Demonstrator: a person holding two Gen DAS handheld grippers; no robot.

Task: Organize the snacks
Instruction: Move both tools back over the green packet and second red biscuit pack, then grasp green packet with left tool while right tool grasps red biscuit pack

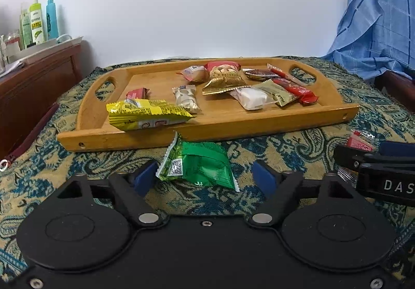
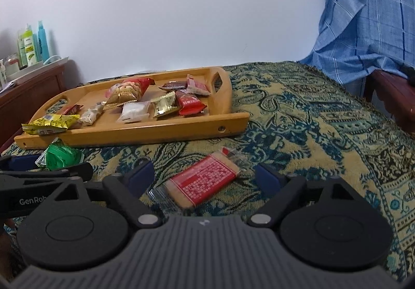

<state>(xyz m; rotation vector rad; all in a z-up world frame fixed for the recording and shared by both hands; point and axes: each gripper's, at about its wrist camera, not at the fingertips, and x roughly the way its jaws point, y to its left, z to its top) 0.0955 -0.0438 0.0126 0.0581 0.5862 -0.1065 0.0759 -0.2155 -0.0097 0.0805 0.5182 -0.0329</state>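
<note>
Left tool [image 1: 205, 175] fingers spread apart, green packet [image 1: 199, 166] lying between them on patterned cloth [image 2: 298, 133], untouched. Right tool [image 2: 205, 177] fingers also apart, red biscuit pack [image 2: 205, 181] between them on cloth, not clamped. Two snacks seen off tray. Wooden tray [image 1: 259, 125] just beyond green packet; about ten packets counted inside, exact count uncertain. Yellow packet [image 1: 145, 114] overhanging near-left rim. Three bottles [image 1: 39, 20] noted on far-left cabinet.

Snacks held in tray [image 1: 259, 131] on cloth [image 1: 298, 143], two packets laid before it, bottles [image 1: 36, 20] far left.
</note>
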